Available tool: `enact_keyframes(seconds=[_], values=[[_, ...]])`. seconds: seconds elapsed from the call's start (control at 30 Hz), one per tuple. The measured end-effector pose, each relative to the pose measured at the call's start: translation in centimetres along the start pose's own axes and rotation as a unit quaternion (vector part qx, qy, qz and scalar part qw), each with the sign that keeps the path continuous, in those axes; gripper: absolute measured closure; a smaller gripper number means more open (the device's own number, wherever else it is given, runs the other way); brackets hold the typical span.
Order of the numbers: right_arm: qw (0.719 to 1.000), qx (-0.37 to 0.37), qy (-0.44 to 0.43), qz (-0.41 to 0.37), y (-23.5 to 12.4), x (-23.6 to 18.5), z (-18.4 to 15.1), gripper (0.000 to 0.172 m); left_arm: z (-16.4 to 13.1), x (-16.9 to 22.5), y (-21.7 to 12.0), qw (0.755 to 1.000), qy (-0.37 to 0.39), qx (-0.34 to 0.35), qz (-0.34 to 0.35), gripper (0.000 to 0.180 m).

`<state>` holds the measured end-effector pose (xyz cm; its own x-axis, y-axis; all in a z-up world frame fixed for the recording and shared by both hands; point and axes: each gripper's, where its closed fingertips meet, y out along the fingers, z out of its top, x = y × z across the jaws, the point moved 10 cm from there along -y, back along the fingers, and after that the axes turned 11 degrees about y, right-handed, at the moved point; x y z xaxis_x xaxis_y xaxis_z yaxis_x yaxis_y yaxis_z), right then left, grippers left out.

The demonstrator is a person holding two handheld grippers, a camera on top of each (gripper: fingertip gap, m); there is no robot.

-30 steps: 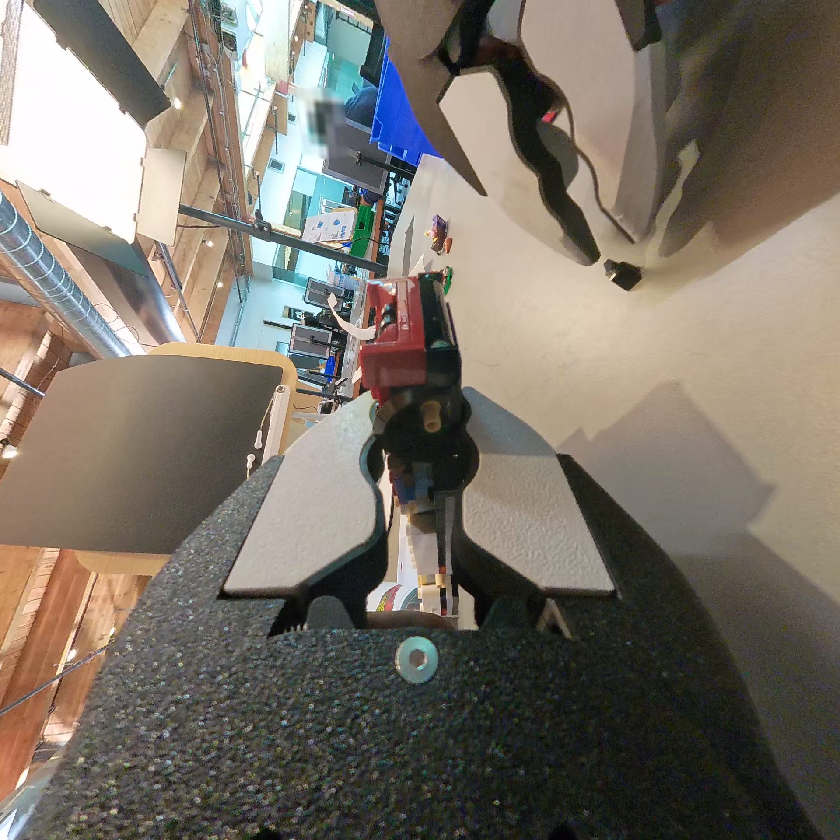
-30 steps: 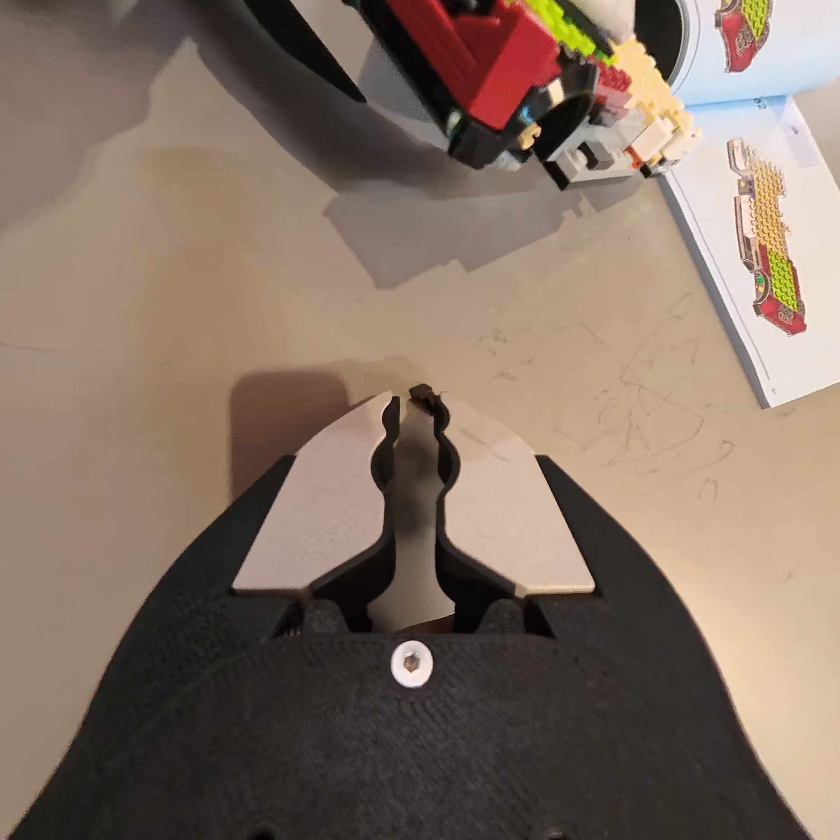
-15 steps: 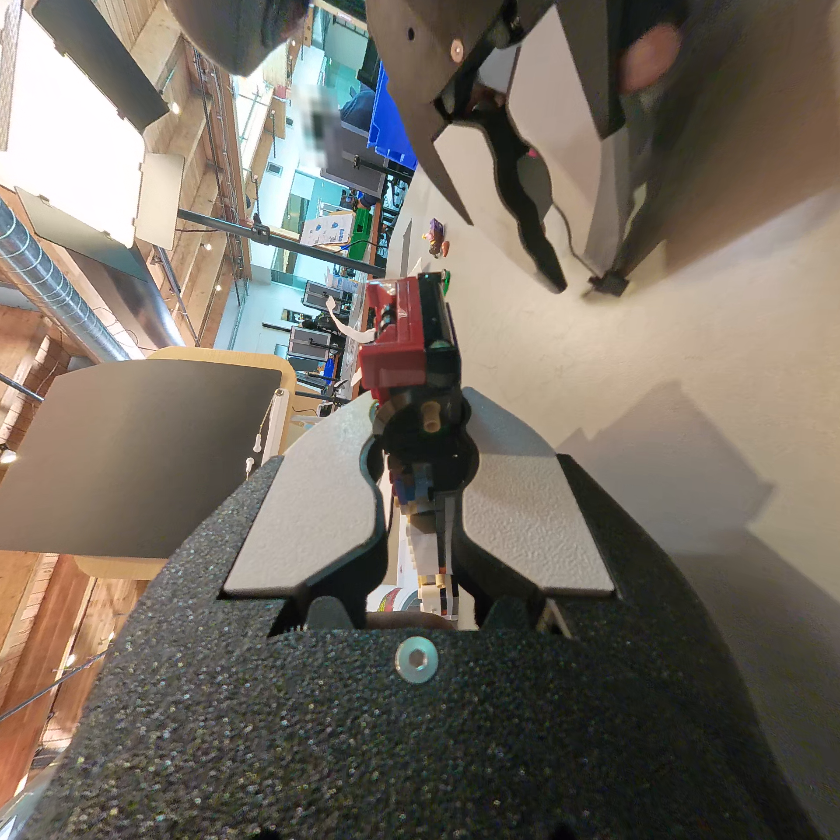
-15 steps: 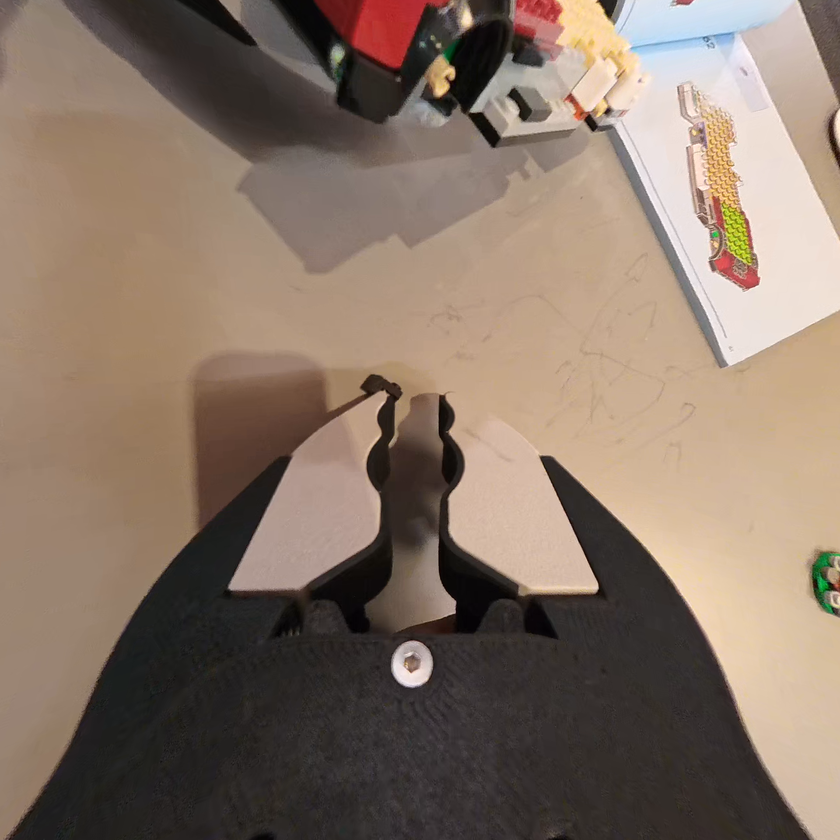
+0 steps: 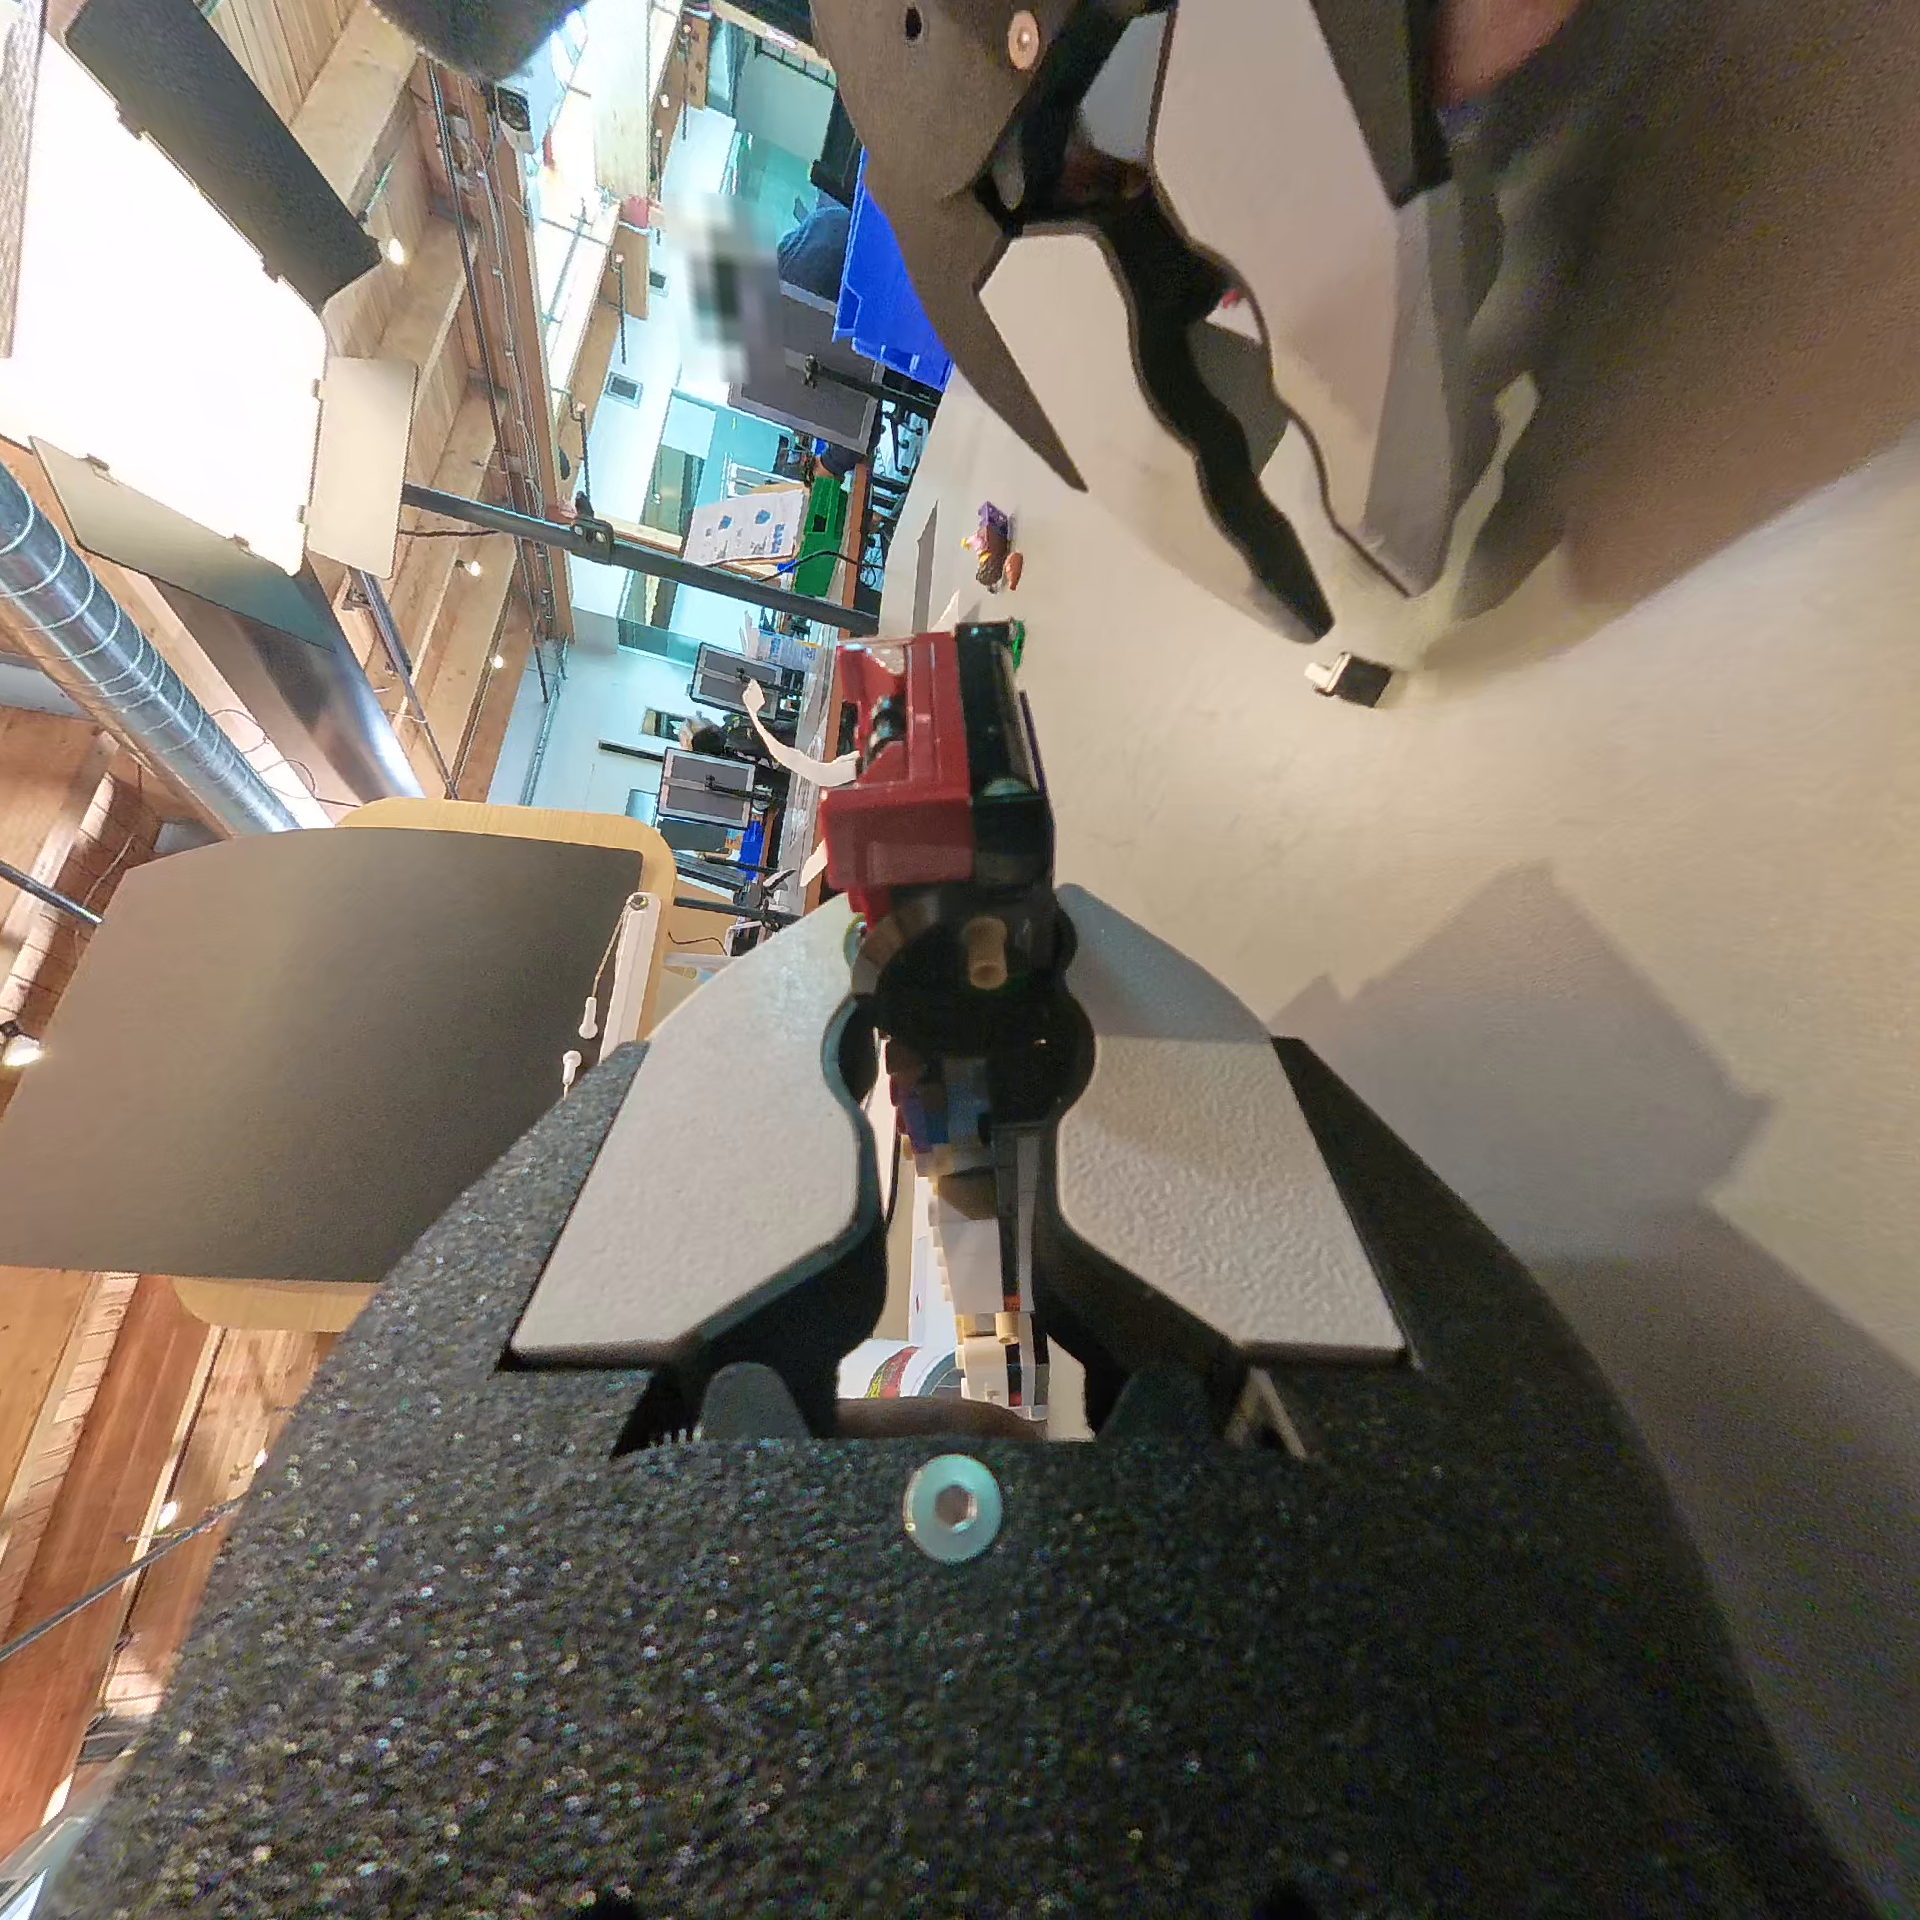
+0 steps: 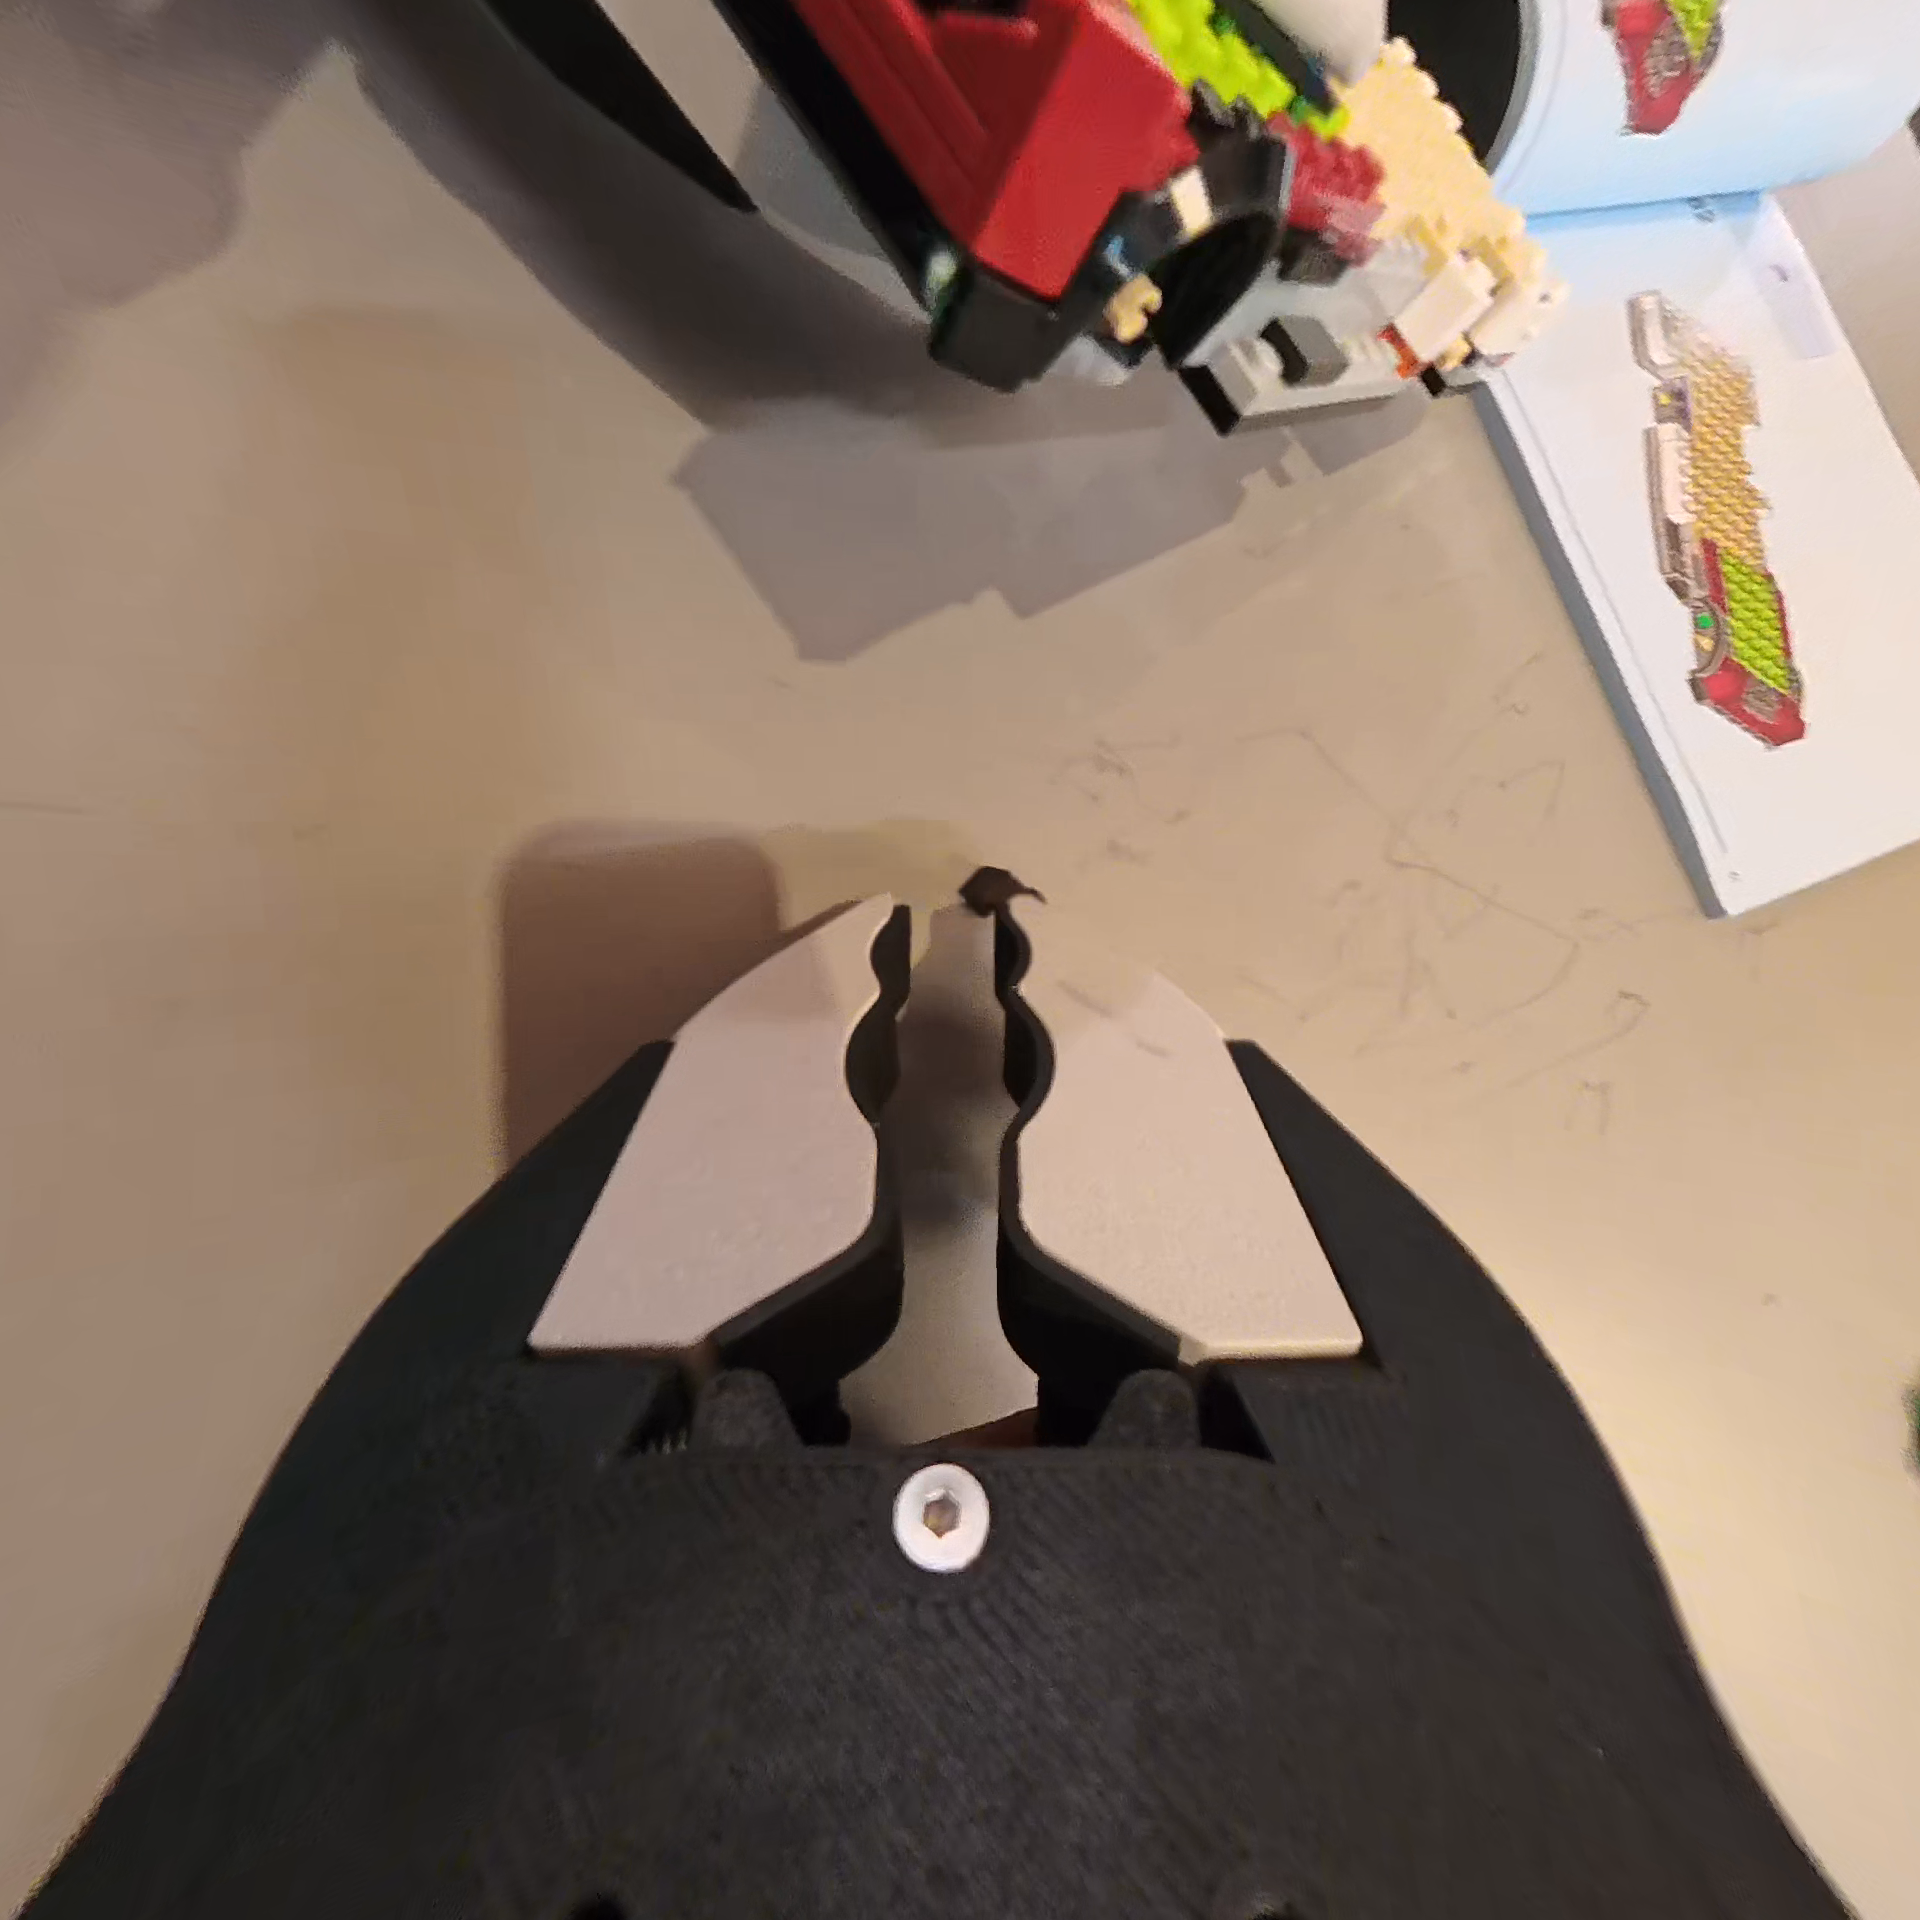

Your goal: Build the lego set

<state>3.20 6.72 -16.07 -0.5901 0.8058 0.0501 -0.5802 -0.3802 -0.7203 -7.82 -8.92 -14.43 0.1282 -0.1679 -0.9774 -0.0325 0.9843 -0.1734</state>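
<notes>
My left gripper (image 5: 961, 935) is shut on a brick-built model (image 5: 914, 769) of red, black, cream and lime bricks and holds it above the beige table (image 5: 1351, 935). The model also shows in the right wrist view (image 6: 1091, 208), at the top. My right gripper (image 6: 951, 909) hovers low over the table with its jaws a little apart and nothing between them. A small black piece (image 6: 992, 886) lies on the table just off the right fingertip. In the left wrist view this piece (image 5: 1351, 681) lies on the table just under the right gripper (image 5: 1351, 608).
An open building booklet (image 6: 1714, 520) lies on the table at the right, with a pale round container (image 6: 1683, 104) behind it. A few small toys (image 5: 992, 545) sit far down the table. A green piece (image 6: 1910, 1423) lies at the right edge. About 10 cm separates my left fingertips from my right. The green piece (image 6: 1910, 1423) is about equally far from each gripper, around 25 cm.
The right gripper dipped to the black piece, its jaws widened a little and narrowed again, and it rose without the piece, which stayed on the table. The left gripper kept still with the model.
</notes>
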Motion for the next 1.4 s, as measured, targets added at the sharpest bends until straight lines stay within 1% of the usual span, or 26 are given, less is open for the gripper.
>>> enact_keyframes(seconds=[0.1, 0.43, 0.73, 0.9, 1.0, 1.23, 1.4], values=[[1.0, -0.005, -0.002, 0.012, 0.0, -0.3, 0.0, 0.153, 0.0, 0.0, 0.0, 1.0, -0.001, 0.0, -0.001, 0.152], [1.0, -0.008, -0.007, -0.006, 0.6, -0.5, 0.2, 0.15, 0.0, 0.1, 0.1, 1.0, -0.001, 0.0, -0.003, 0.152], [0.999, -0.031, 0.001, 0.014, 0.4, -0.8, 0.0, 0.151, 0.0, 0.0, 0.1, 1.0, 0.0, -0.001, -0.003, 0.152], [1.0, 0.002, 0.006, 0.013, 0.0, -0.5, 0.4, 0.151, 0.0, 0.0, 0.1, 1.0, 0.0, -0.002, -0.003, 0.152], [1.0, 0.005, 0.001, 0.003, 0.3, -0.5, 0.4, 0.151, 0.0, 0.0, 0.1, 1.0, 0.001, -0.002, -0.002, 0.152], [1.0, -0.008, 0.0, 0.004, 0.7, -0.9, 0.3, 0.15, 0.0, -0.1, 0.2, 1.0, 0.001, -0.002, -0.002, 0.152], [0.999, -0.028, 0.008, 0.03, 0.6, -1.3, 0.1, 0.153, 0.0, 0.0, 0.3, 1.0, 0.002, -0.002, -0.003, 0.152]])
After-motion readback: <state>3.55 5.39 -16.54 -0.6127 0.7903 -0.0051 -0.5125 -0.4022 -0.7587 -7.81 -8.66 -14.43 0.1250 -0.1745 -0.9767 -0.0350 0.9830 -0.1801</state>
